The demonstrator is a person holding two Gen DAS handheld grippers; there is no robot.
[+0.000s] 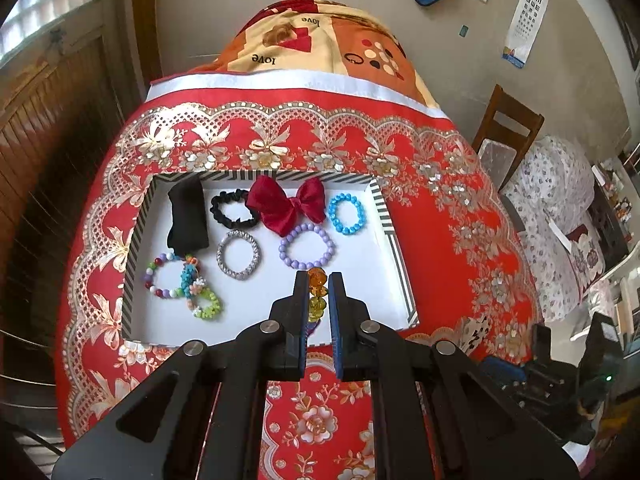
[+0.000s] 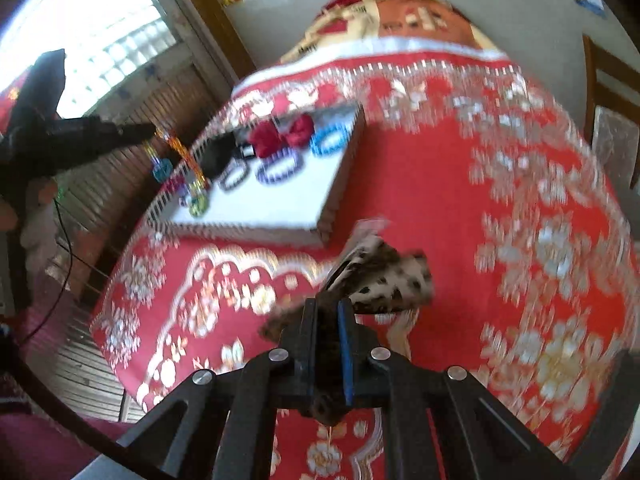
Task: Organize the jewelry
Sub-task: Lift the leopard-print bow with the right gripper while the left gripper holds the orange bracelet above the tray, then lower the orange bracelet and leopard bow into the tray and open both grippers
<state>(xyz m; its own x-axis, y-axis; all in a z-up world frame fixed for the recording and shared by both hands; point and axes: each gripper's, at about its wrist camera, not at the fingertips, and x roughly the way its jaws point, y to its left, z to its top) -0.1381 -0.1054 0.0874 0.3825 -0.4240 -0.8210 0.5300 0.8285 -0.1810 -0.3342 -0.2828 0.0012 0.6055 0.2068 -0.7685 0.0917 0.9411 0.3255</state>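
Observation:
My left gripper (image 1: 318,280) is shut on an amber and yellow beaded bracelet (image 1: 317,294), held above the near part of a white striped-rim tray (image 1: 384,208). The tray holds a red bow (image 1: 286,204), blue bracelet (image 1: 347,213), purple bracelet (image 1: 307,245), silver bracelet (image 1: 238,254), black scrunchie (image 1: 234,209), black pouch (image 1: 188,216) and multicoloured bead bracelets (image 1: 182,282). My right gripper (image 2: 327,305) is shut on a spotted black-and-white fabric bow (image 2: 384,276) above the red cloth, right of the tray (image 2: 280,208). The right wrist view is blurred.
The tray sits on a table under a red floral cloth (image 1: 440,220). A patterned blanket (image 1: 320,36) covers something behind it. A wooden chair (image 1: 508,128) and a covered seat (image 1: 556,200) stand at the right. A wooden door (image 1: 52,120) is at the left.

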